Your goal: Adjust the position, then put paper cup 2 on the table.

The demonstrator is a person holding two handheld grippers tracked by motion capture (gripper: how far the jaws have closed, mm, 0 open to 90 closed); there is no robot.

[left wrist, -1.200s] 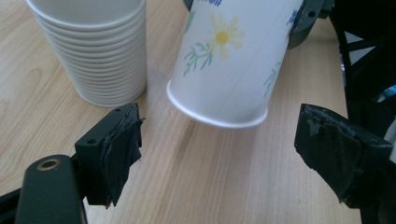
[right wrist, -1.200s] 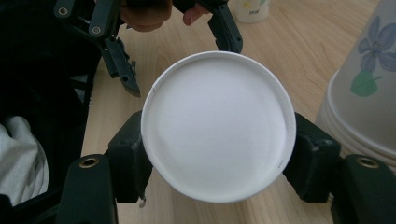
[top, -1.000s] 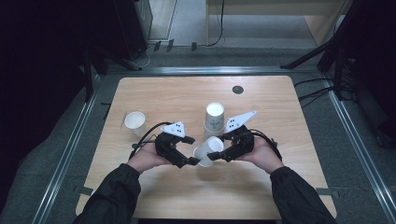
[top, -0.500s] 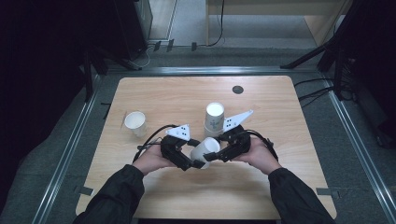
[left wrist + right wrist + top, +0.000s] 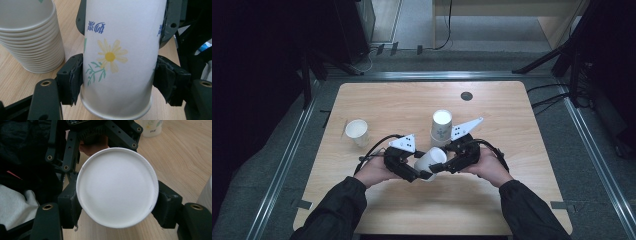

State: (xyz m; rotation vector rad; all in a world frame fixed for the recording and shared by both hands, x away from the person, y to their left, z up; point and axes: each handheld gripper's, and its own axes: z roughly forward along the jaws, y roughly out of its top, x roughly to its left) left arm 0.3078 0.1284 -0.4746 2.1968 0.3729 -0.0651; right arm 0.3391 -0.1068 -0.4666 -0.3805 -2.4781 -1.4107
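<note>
The paper cup (image 5: 430, 161) lies tipped on its side just below the centre of the high view, caught between the two tools above the wooden table (image 5: 512, 115). In the left gripper view its flowered wall (image 5: 117, 57) fills the middle, with the pads pressed on either flank, so the left gripper (image 5: 419, 171) is closed on the cup's body. The right gripper (image 5: 436, 167) meets it from the other end: in the right gripper view the cup's white base (image 5: 117, 186) faces the lens and the jaws pinch it at both sides. My guess is that one tool steadies it while the other takes over or pulls it free of another cup nested inside.

Just above the pair stands the stack of cups (image 5: 441, 127), upside down, probably the source or the destination. A single cup (image 5: 357, 132) sits upright, well apart toward the left of the frame.
</note>
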